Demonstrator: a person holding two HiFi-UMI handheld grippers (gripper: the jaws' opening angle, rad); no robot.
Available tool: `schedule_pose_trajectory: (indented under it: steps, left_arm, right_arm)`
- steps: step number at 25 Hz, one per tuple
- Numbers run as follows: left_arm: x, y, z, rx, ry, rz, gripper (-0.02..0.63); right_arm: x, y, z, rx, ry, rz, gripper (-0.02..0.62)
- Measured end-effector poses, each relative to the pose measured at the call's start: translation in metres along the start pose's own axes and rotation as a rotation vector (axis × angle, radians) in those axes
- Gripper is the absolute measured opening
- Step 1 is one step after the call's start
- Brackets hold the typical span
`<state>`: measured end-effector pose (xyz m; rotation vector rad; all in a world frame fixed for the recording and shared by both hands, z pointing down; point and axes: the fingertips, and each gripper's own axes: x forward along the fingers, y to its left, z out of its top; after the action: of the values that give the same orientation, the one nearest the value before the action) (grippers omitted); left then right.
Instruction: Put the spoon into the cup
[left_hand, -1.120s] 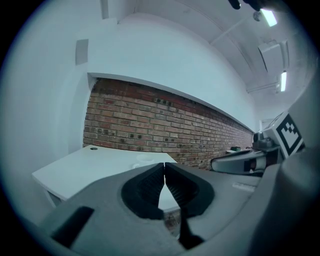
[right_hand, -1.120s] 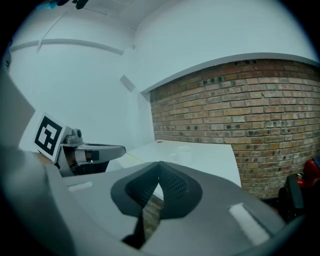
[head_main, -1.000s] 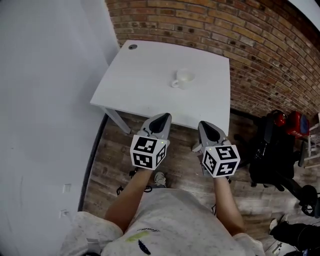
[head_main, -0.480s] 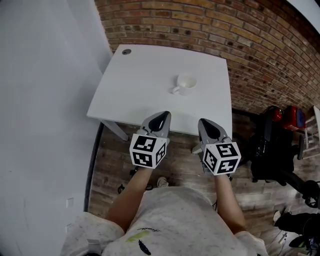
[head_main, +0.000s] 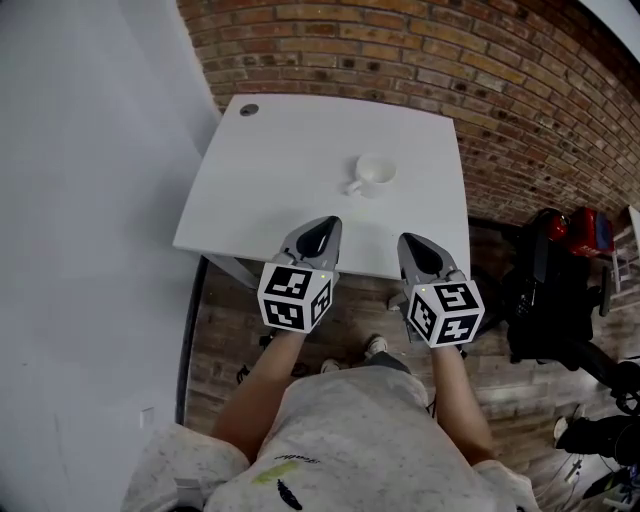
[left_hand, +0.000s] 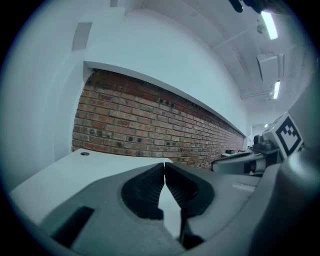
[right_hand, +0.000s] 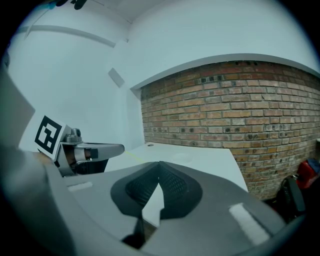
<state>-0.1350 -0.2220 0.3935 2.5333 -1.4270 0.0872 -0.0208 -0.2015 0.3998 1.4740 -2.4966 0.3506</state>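
A white cup (head_main: 372, 175) with its handle to the left stands on the white table (head_main: 270, 190), right of its middle. No spoon shows in any view. My left gripper (head_main: 322, 224) hovers at the table's near edge, jaws shut with nothing between them. My right gripper (head_main: 412, 241) is level with it to the right, also shut and empty. In the left gripper view the jaw tips (left_hand: 164, 165) meet over the tabletop. In the right gripper view the tips (right_hand: 159, 165) touch, and the left gripper (right_hand: 85, 150) shows at the left.
A brick wall (head_main: 420, 50) runs behind the table and a white wall (head_main: 90, 200) stands to its left. A small dark hole (head_main: 248, 110) marks the table's far left corner. Black and red equipment (head_main: 560, 270) sits on the wood floor at the right.
The view has closed in on the table: both grippers now reach its near edge instead of hanging over the floor. Both stayed shut.
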Motion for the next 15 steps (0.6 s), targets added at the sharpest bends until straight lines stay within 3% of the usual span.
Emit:
schedule_pose_trajectory:
  steps: [15]
  left_arm:
    - [0.069, 0.023, 0.017, 0.031, 0.015, 0.034, 0.005]
  right_arm:
    - [0.058, -0.045, 0.021, 0.005, -0.009, 0.051, 0.011]
